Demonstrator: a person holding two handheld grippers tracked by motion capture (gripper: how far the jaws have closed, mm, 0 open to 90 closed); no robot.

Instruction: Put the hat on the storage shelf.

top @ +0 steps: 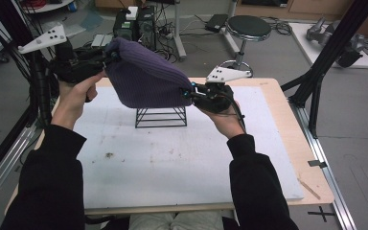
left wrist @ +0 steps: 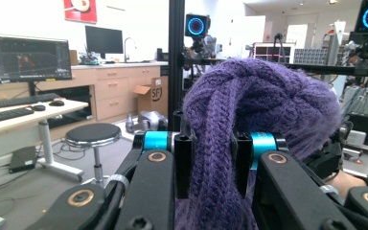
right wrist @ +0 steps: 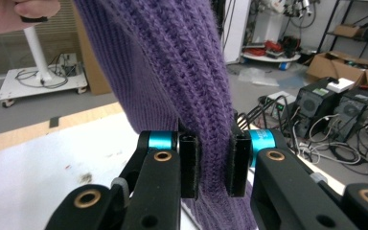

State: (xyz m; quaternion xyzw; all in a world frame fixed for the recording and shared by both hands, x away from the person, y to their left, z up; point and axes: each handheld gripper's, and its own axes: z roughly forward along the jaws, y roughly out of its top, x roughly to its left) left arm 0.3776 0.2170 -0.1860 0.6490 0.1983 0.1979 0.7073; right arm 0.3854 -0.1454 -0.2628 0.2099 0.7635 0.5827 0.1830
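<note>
Left gripper view is showing my left claw pinching a thick fold of the purple knit hat between its pads; my right claw is clamping another ribbed fold. I am holding the hat stretched in the air between both claws, just above the black wire rack standing on the tabletop. I am judging it soft, light and stretchy, so gripping bunched rim edges is looking safest against slipping.
</note>
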